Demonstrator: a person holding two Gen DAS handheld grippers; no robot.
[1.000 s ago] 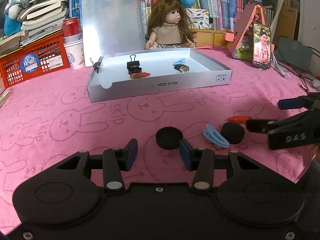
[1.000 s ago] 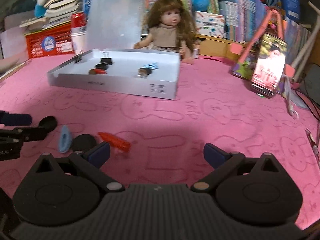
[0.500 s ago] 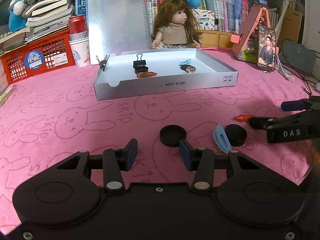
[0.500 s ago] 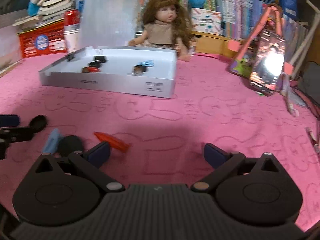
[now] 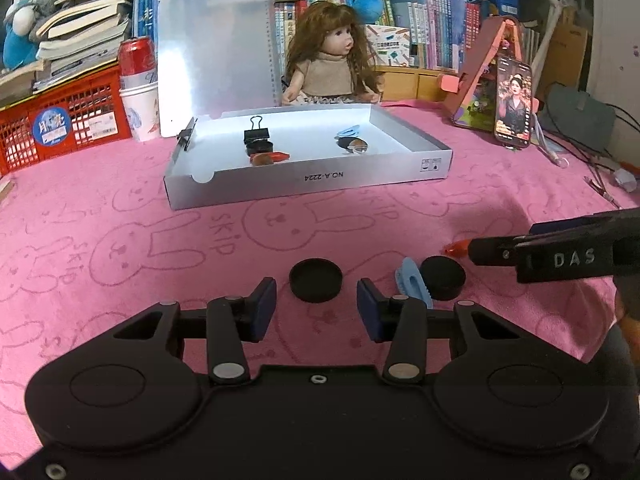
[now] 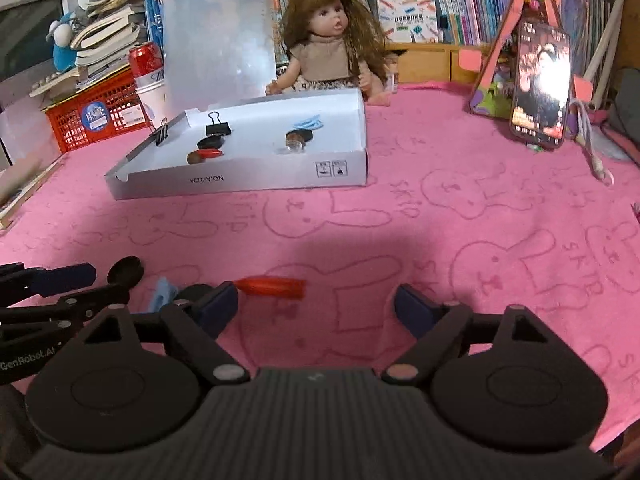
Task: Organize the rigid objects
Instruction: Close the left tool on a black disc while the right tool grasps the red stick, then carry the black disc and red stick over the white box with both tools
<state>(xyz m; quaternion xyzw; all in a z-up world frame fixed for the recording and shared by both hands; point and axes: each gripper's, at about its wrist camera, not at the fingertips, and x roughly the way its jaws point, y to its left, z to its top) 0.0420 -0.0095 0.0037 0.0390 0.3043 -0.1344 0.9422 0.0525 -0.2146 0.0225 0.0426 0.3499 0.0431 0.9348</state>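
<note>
On the pink cloth lies a black round cap (image 5: pixel 316 280), just ahead of my left gripper (image 5: pixel 316 310). Its jaws are closing a little and hold nothing. To the right are a blue clip (image 5: pixel 414 284), a second black cap (image 5: pixel 442 278) and a red pointed piece (image 5: pixel 456 246). In the right wrist view the red piece (image 6: pixel 272 286) lies just beyond my right gripper (image 6: pixel 316 306). Those jaws are closing, wide apart, and touch nothing. The white box (image 5: pixel 308 176) stands further back, open, with a binder clip (image 5: pixel 256 134) and other small items inside.
A doll (image 5: pixel 328 68) sits behind the box. A red crate (image 5: pixel 60 120), a can on paper cups (image 5: pixel 138 92) and stacked books are at the back left. A phone on a pink stand (image 5: pixel 512 100) and cables are at the back right.
My right gripper's jaws have narrowed and it has rolled slightly; the red piece now sits nearer its left finger. The left gripper has stayed in place.
</note>
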